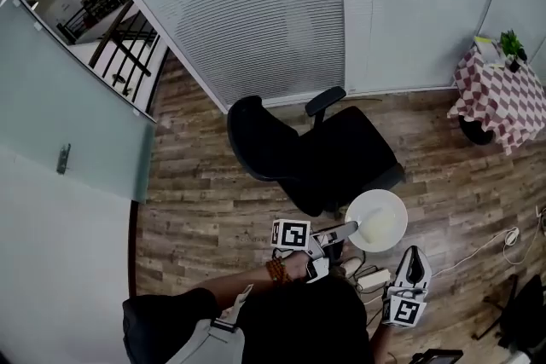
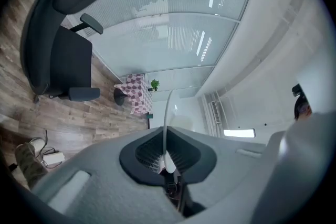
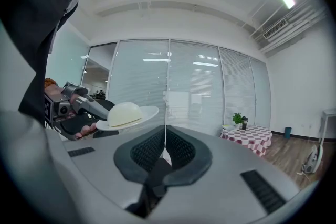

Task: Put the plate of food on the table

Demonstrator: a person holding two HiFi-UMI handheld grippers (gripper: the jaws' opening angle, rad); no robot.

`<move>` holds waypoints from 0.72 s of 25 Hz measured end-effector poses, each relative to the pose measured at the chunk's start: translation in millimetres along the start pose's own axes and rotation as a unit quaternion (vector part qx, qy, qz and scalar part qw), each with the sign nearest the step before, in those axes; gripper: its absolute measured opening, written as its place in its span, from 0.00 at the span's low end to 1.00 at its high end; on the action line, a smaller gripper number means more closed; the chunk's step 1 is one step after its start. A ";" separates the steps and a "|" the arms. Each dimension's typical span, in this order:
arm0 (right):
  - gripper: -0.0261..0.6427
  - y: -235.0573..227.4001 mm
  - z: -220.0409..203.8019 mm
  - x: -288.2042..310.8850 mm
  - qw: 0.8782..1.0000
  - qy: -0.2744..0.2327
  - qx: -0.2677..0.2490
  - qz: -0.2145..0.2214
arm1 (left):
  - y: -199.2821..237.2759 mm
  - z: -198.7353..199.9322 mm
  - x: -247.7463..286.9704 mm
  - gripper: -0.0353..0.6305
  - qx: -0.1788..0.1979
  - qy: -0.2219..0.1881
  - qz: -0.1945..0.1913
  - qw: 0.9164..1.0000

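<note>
Carry step, I judged, with nothing set down yet. The desk with the checked cloth (image 1: 503,102) stood well apart, far ahead and to the right of both grippers. The plate (image 1: 377,220) stuck out past the tips of the left gripper (image 1: 346,228), which was clenched on the rim only, and it looked near level from the right gripper view. The food, a pale mound (image 1: 381,226), sat mid-plate. The right gripper (image 1: 415,253) hung just right of the plate with its jaws together and nothing between them.

A one-edge pinch could let the plate droop or swing, so I'd have kept that wrist level, moved slowly and kept the grip tight. I'd have lowered the plate flat onto bare cloth before letting go.

In the way:
- The black office chair (image 1: 316,153) was close ahead of the left gripper, so I'd have gone round it on the right.
- The cable (image 1: 478,250) ran on the floor right of the right gripper, and the power strip (image 1: 373,277) lay below the plate; both were trip risks.
- The small plant (image 1: 512,43) took the desk's far corner, so I'd have stayed off that spot.
</note>
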State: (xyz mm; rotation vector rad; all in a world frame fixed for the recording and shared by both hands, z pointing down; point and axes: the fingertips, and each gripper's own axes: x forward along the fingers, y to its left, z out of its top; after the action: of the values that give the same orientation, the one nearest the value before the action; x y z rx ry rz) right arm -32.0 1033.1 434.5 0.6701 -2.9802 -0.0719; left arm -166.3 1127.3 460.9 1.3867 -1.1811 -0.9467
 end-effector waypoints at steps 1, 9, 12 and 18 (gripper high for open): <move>0.06 -4.8 -0.7 2.9 1.000 0.001 -0.007 0.001 | -0.4 3.9 5.5 0.07 -0.001 -0.002 -0.001 1.000; 0.06 -74.6 6.7 -6.1 0.999 -0.019 -0.035 -0.011 | -6.4 -17.4 84.6 0.07 -0.035 0.001 -0.007 0.999; 0.06 -105.3 -3.4 -20.4 0.999 -0.013 -0.030 -0.023 | -0.5 -32.8 108.9 0.07 -0.016 0.007 0.008 1.000; 0.06 -131.2 -9.9 -30.1 0.999 -0.014 -0.018 -0.044 | -0.3 -40.8 136.8 0.07 -0.010 0.025 0.015 1.000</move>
State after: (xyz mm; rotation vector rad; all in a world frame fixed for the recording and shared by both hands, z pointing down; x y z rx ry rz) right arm 51.8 927.3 433.7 0.8021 -2.9666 -0.1422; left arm -98.9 1002.1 474.2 1.3661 -1.1501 -0.8962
